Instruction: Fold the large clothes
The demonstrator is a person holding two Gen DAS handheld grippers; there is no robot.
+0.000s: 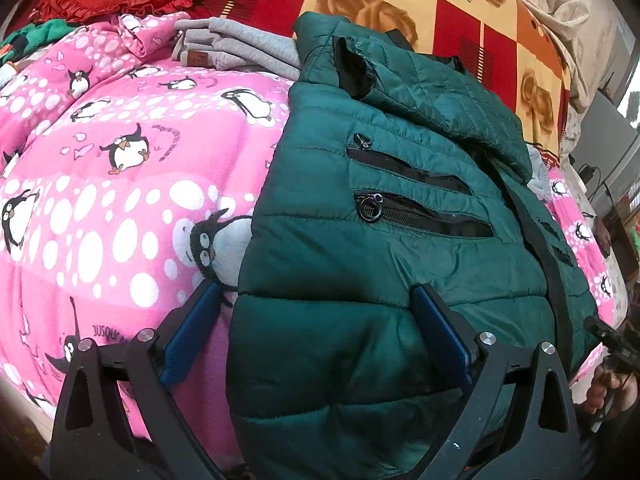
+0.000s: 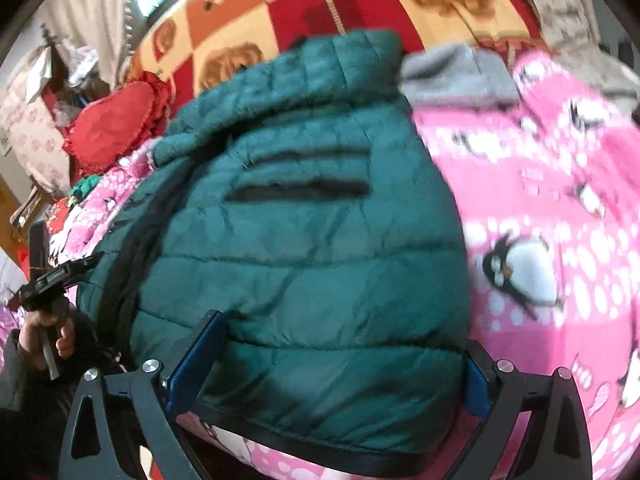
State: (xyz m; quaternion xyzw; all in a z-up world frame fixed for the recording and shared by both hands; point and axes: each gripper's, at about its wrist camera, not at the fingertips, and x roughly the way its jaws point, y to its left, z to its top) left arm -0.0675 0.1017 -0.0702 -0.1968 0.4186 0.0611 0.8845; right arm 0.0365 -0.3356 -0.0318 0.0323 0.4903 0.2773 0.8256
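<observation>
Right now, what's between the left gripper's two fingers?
In the left wrist view, the open left gripper straddles the green puffer jacket's hem edge plus some pink penguin blanket.

- Dark green quilted puffer jacket point(image 1: 384, 240), shiny fabric stitched in wide horizontal bands.
- Spread flat on a pink penguin-print blanket point(image 1: 120, 208) covering the bed, hem nearest both cameras.
- Front side up, with two slanted black zip pockets point(image 1: 416, 196), both unzipped, metal ring pulls at their left ends.
- One sleeve point(image 1: 420, 80) folded across the upper chest, black-lined cuff gaping open.
- Black zipper strip point(image 1: 544, 240) running down the centre front.
- Black binding edging the hem point(image 2: 328, 448).
- Blurred in the right wrist view.
</observation>
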